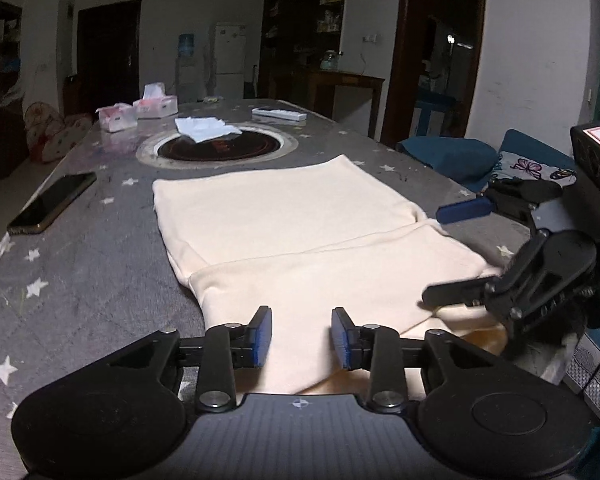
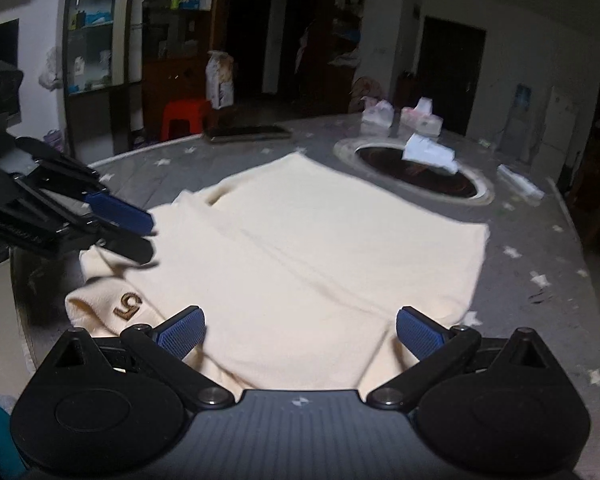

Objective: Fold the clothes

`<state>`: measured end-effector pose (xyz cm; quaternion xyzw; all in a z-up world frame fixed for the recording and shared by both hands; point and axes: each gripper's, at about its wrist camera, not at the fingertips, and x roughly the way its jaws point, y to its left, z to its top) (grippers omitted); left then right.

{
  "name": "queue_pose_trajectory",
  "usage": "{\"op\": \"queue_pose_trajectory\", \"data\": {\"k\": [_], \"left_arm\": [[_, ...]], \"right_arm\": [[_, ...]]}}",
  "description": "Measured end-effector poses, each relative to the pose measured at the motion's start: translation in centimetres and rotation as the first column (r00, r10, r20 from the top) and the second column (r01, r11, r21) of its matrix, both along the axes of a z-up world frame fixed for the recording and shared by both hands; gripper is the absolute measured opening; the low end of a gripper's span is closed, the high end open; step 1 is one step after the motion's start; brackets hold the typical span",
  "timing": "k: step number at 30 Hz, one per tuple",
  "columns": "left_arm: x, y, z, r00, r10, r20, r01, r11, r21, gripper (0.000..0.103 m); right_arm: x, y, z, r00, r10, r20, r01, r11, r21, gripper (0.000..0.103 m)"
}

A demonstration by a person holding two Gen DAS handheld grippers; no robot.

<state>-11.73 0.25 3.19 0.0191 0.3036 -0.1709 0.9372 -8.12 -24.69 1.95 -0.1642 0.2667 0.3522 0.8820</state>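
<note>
Left gripper (image 1: pixel 301 338) fingers narrowly parted, right gripper (image 2: pixel 300 334) fingers wide — both releasing the cream garment (image 1: pixel 292 232), lying part-folded mid-frame; next fold needing a fresh edge grasp.

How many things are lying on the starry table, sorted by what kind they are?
Cream garment: 1
Tissue packs: 2
Phone: 1
Remote control: 1
Crumpled white paper: 1
Total: 6
</note>
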Motion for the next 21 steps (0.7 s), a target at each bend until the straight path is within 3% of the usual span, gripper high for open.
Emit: {"op": "queue_pose_trajectory", "data": {"k": [9, 14, 18, 21], "left_arm": [[-1.4, 0.4, 0.3, 1.000, -0.014, 0.009, 0.013, 0.998, 0.054, 0.037], [-2.9, 0.9, 0.8, 0.999, -0.042, 0.018, 0.040, 0.993, 0.111, 0.042], [-4.2, 0.4, 0.4, 0.996, -0.093, 0.017, 0.089, 0.982, 0.169, 0.043], [-5.0, -0.5, 0.0, 0.987, -0.159, 0.033, 0.147, 0.960, 0.240, 0.043]], "right_arm": [[-0.1, -2.0, -0.2, 0.997, -0.077, 0.006, 0.078, 0.997, -0.021, 0.103], [0.2, -3.4, 0.1, 0.992, -0.125, 0.024, 0.126, 0.992, -0.031, 0.103], [0.1, -4.3, -0.5, 0.989, -0.145, 0.000, 0.145, 0.989, -0.041, 0.103], [-0.5, -4.6, 0.2, 0.990, -0.134, 0.032, 0.136, 0.990, -0.049, 0.103]]}}
